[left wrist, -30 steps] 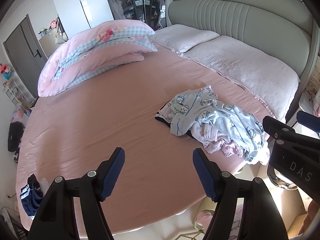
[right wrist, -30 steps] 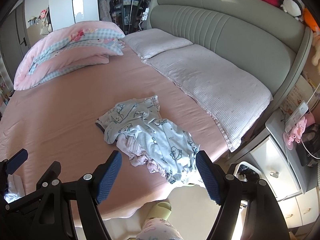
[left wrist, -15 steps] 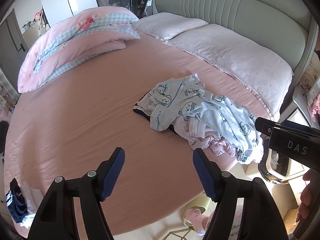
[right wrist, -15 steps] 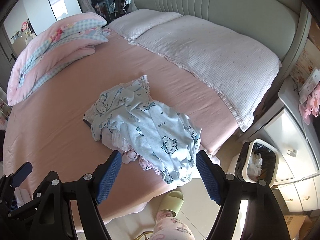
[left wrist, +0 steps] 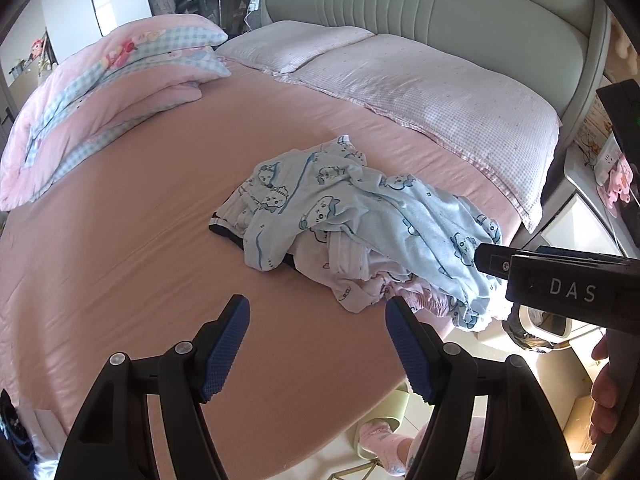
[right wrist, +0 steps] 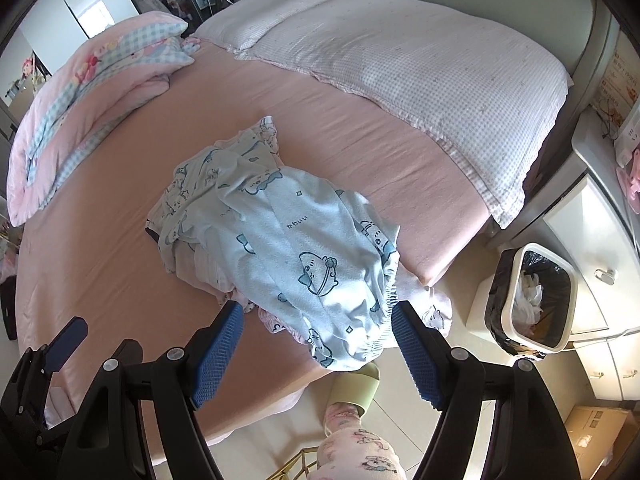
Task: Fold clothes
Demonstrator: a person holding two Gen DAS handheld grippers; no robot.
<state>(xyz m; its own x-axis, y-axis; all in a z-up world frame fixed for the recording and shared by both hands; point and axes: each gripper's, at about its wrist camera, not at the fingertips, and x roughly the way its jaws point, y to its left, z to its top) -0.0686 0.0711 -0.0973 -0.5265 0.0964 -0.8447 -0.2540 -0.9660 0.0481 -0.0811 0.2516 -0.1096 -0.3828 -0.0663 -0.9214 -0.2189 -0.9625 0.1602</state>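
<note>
My left gripper [left wrist: 318, 344] and right gripper [right wrist: 316, 352]: black frames, silver screws, blue ribbed pads; one housing marked "DAS".

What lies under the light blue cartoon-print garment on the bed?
Under the blue garment, pale pink clothing and a dark navy edge stick out. How many pieces lie beneath is hidden by the cover.

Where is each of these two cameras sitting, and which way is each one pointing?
Left wrist view: on the left gripper, looking steeply down over the pink bed at the pile of clothes; its open fingers, the right gripper's side and a hand show.
Right wrist view: on the right gripper, above the pile's near edge and the bin; its open fingers, the left gripper and a slippered foot show.
Shared: bed, clothes, pillows, folded quilt.
</note>
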